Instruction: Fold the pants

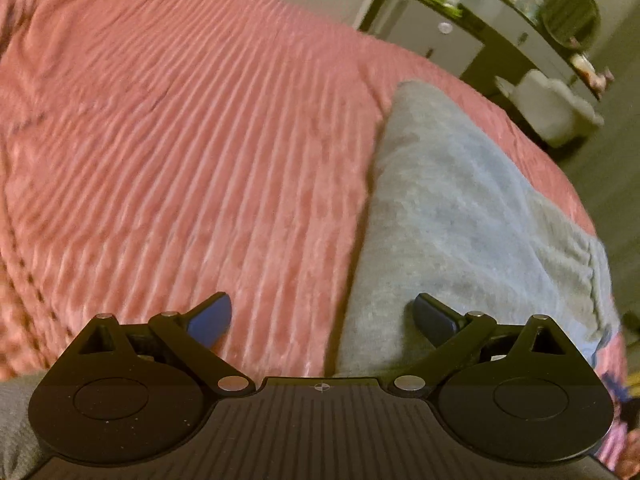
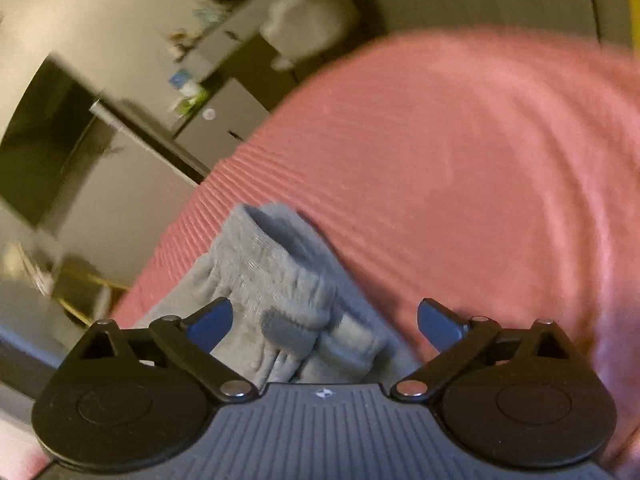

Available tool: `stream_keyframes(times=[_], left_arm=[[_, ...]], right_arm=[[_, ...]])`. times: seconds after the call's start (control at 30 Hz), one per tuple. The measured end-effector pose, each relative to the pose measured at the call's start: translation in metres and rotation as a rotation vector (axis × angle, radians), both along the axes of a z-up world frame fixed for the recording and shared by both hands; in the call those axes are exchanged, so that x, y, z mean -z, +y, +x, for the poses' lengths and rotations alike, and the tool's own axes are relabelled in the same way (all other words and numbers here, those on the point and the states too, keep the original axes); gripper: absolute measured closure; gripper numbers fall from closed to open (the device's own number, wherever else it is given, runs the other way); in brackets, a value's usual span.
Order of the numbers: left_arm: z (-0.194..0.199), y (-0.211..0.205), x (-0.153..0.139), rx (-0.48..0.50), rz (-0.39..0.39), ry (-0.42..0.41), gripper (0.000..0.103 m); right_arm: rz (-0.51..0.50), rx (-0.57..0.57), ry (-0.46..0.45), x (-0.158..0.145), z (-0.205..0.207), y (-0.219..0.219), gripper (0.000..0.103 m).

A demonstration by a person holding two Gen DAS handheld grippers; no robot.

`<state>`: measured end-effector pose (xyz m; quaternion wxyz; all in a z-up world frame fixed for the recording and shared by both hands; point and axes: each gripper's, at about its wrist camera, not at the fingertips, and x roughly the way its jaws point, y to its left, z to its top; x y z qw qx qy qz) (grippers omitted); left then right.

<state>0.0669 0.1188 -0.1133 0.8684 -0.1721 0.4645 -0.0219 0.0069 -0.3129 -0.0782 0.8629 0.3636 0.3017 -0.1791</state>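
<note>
I see ribbed pink bedspread [image 1: 180, 140] filling both views. Grey knit sweatpants [image 1: 440, 208] lie folded near its edge. My left gripper [image 1: 322, 320] gapes wide, empty. My right gripper [image 2: 324, 322] spread too, over elastic cuffs [image 2: 280, 264], gripping nothing.

The left gripper [image 1: 322, 320] has a black ribbed body with a small crosshair mark at its front edge; two black round discs flank that mark, each with a fainter circle inset; black link arms run outward from silver rivets beside the mark; triangular cut-outs sit above the discs; the fingertips [image 1: 212, 320] are blue. The right gripper [image 2: 325, 322] is alike, its ribbed body greyer, its pads [image 2: 438, 326] blue.
</note>
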Motion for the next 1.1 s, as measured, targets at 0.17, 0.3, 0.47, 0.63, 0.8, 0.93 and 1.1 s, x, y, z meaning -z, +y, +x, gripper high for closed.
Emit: stream_keyframes(times=[0.17, 0.3, 0.47, 0.63, 0.8, 0.93, 1.1], left_arm=[[-0.002, -0.037, -0.002, 0.128, 0.184, -0.049, 0.001], [0.000, -0.048, 0.005, 0.147, 0.288, -0.021, 0.001], [-0.002, -0.045, 0.002, 0.099, 0.359, -0.035, 0.001], [0.005, -0.025, -0.002, 0.015, 0.306, -0.009, 0.003], [-0.005, -0.039, -0.024, 0.082, 0.286, -0.138, 0.004], [0.004, -0.066, -0.011, 0.155, 0.355, -0.114, 0.003], [0.007, -0.068, 0.009, 0.208, 0.295, 0.012, 0.002]], right_arm=[[-0.101, -0.131, -0.025, -0.001, 0.006, 0.020, 0.004], [-0.078, -0.161, 0.229, 0.028, 0.041, 0.019, 0.004], [0.098, -0.074, 0.143, 0.029, 0.031, -0.009, 0.004], [0.196, -0.001, 0.015, 0.030, 0.006, -0.024, 0.004], [0.224, -0.019, 0.041, 0.040, 0.003, -0.022, 0.004], [0.195, -0.032, 0.068, 0.042, 0.007, -0.014, 0.004], [0.165, -0.047, 0.079, 0.038, 0.001, -0.010, 0.004]])
